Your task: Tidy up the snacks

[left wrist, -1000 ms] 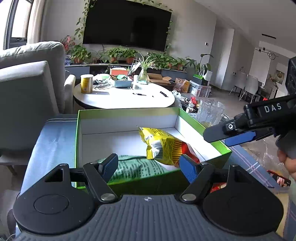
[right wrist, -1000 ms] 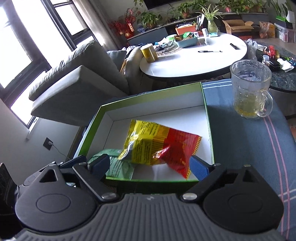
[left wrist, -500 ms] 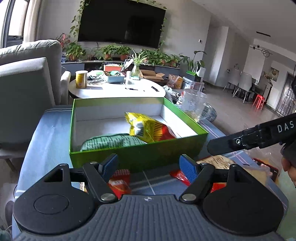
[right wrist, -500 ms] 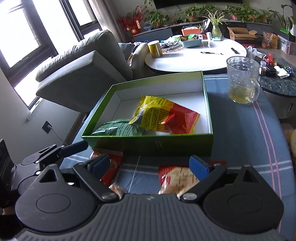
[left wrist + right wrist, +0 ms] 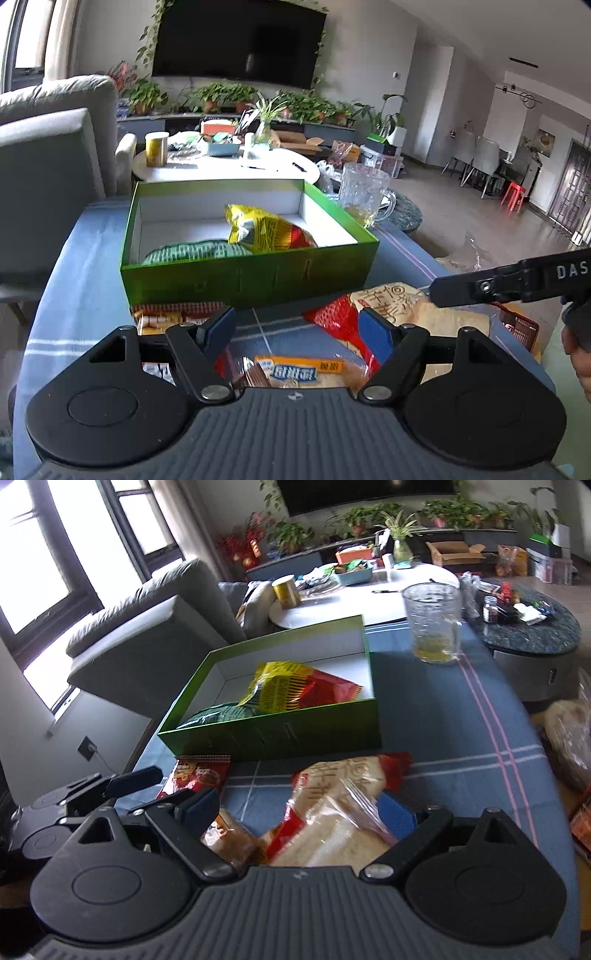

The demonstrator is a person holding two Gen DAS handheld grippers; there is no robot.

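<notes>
Both tools are empty, jaws wide, nothing between the pads. Left tool point(image 5: 297, 326) hangs over loose packets on the table point(image 5: 85, 266); right tool point(image 5: 295, 808) is over the tan-and-red bag point(image 5: 332, 805), its right pad just beside the bag's clear film.

Snack positions: yellow bag point(image 5: 266, 229) and green bag point(image 5: 195, 251) are in the green box point(image 5: 251, 280), ahead of both tools. A biscuit pack point(image 5: 295, 371) lies directly below the left tool; a red pack point(image 5: 199, 773) sits ahead-left of the right tool, touching the box's near wall.

Risks, as I judge them:
- Tools are close; in the left view the right tool's finger point(image 5: 480, 286) reaches across the tan-and-red bag. They could collide if both go for it.
- The right tool could pinch film only, and the bag would slip or tear.
- The glass mug point(image 5: 434, 624), beyond the box to the right, holds liquid; a wide swing could tip it.

Orientation: the tan-and-red bag's long axis runs away from the right tool toward the box, angled slightly right, red end furthest. It lies flat.
</notes>
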